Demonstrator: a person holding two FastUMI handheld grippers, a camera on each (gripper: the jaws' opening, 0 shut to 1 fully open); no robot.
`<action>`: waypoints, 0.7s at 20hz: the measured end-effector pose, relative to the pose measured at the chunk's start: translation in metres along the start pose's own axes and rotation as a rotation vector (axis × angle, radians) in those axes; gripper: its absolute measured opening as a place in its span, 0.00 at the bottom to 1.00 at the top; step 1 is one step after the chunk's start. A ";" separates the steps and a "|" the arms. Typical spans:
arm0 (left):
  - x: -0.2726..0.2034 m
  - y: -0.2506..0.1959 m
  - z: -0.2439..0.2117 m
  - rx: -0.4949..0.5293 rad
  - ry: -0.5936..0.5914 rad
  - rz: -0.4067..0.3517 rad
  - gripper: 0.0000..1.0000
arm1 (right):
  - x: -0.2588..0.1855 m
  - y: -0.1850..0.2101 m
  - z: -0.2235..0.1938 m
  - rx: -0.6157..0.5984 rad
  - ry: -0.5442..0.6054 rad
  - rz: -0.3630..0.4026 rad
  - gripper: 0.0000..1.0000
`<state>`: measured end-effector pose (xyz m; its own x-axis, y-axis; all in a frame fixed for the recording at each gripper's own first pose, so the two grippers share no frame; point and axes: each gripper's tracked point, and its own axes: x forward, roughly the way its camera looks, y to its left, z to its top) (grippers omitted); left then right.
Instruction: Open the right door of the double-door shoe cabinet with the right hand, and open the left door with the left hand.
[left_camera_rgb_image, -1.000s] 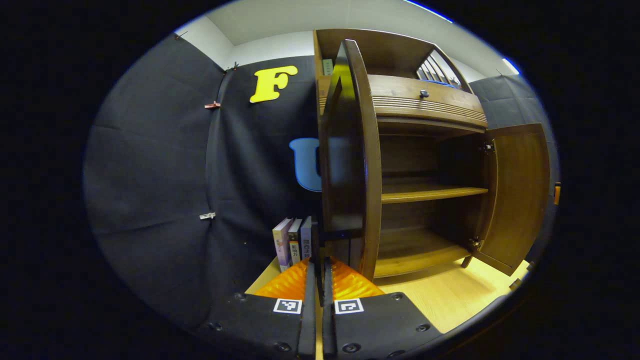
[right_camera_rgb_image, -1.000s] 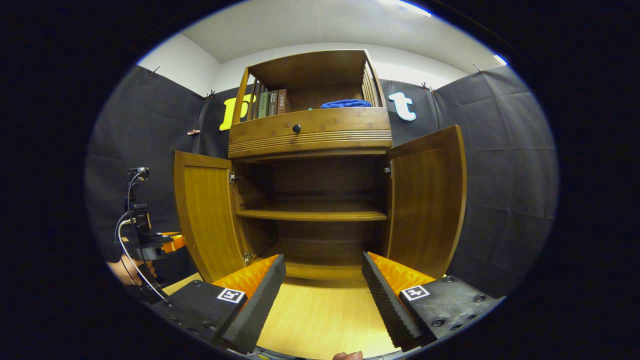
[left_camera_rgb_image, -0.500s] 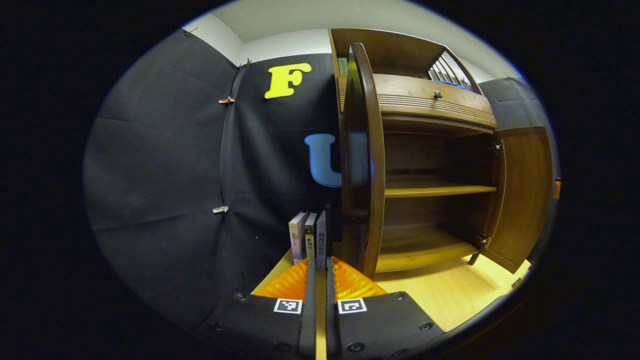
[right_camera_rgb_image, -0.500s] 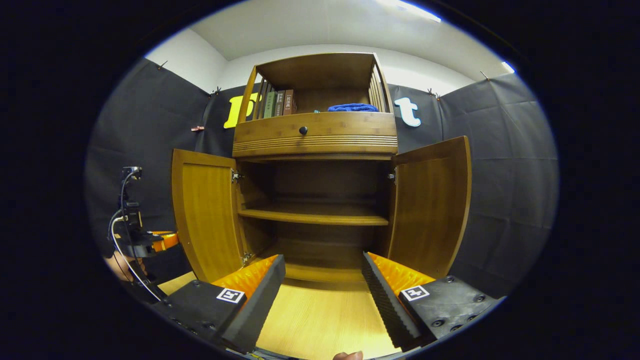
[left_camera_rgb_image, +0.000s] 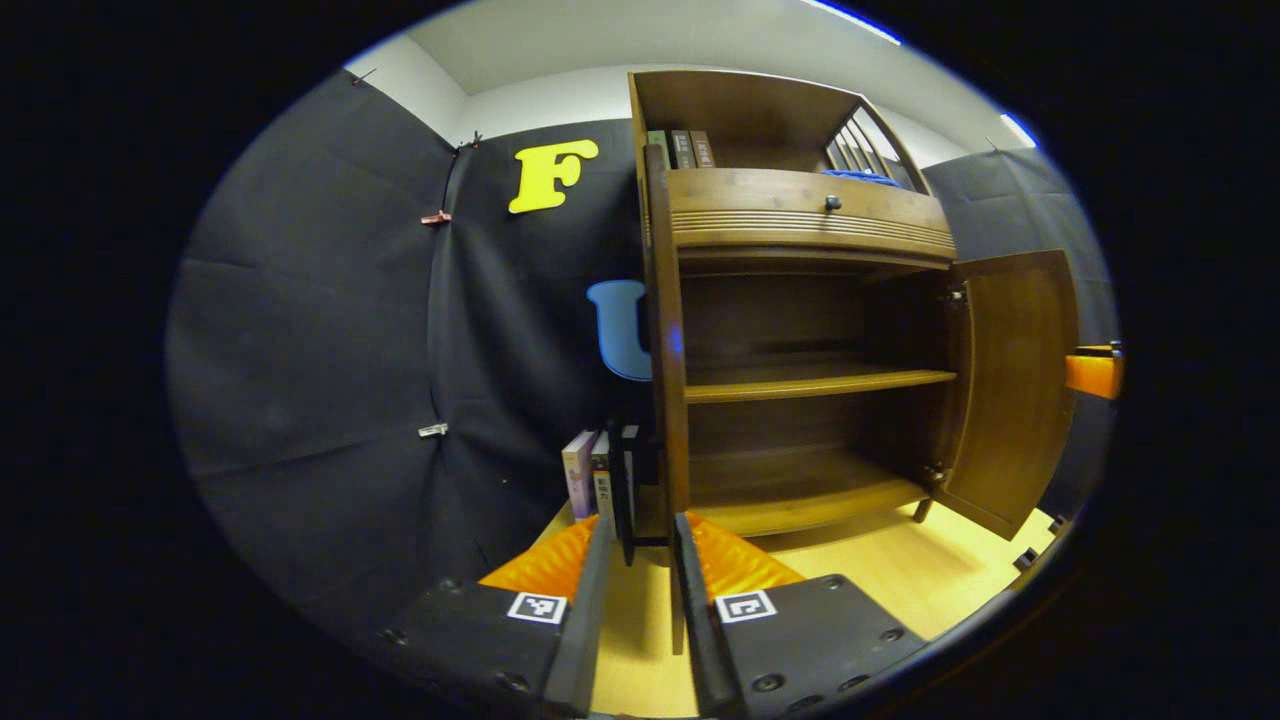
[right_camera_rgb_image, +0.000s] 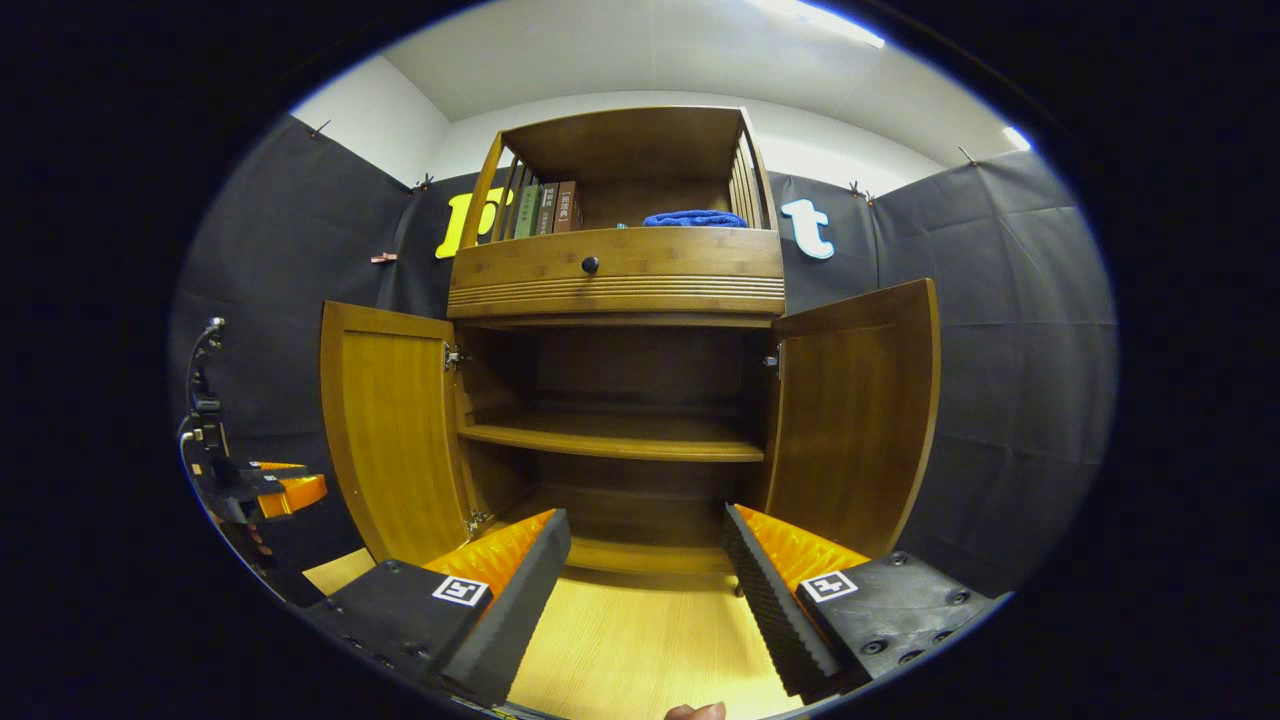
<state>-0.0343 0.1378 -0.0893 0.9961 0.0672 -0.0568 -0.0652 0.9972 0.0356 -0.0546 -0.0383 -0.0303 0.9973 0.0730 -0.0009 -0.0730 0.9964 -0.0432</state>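
The wooden shoe cabinet (right_camera_rgb_image: 615, 285) stands with both doors swung out. In the right gripper view the left door (right_camera_rgb_image: 395, 440) and the right door (right_camera_rgb_image: 860, 420) flank two bare shelves. My right gripper (right_camera_rgb_image: 645, 520) hangs open in front of the cabinet's middle, touching nothing. In the left gripper view the left door (left_camera_rgb_image: 665, 350) shows edge-on, its free edge just ahead of my left gripper (left_camera_rgb_image: 642, 530), whose fingers stand a little apart. From the right gripper view the left gripper (right_camera_rgb_image: 275, 490) sits just left of the left door. The right door (left_camera_rgb_image: 1010, 390) is open too.
Books (right_camera_rgb_image: 545, 208) and a blue cloth (right_camera_rgb_image: 695, 217) rest in the top compartment above a drawer with a dark knob (right_camera_rgb_image: 590, 264). Several books (left_camera_rgb_image: 590, 475) stand on the light wooden floor (right_camera_rgb_image: 640, 640) left of the cabinet. Black cloth walls close in on all sides.
The left gripper's fingers have parted from nearly shut. It has drawn left and back from the left door, which now shows edge-on. The right gripper stays open in place.
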 end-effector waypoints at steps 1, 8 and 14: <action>-0.005 -0.005 0.001 0.000 -0.003 -0.010 0.53 | 0.001 -0.001 0.002 0.003 -0.003 -0.001 1.00; -0.029 -0.041 0.014 -0.001 -0.042 -0.065 0.96 | 0.000 0.001 0.008 0.002 -0.029 -0.006 0.97; -0.031 -0.083 0.026 -0.020 -0.052 -0.107 0.97 | 0.003 0.009 0.007 -0.005 -0.034 -0.008 0.97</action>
<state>-0.0585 0.0516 -0.0650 0.9991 -0.0410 -0.0070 0.0411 0.9991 0.0126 -0.0521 -0.0285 -0.0238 0.9972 0.0664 0.0332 -0.0648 0.9967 -0.0483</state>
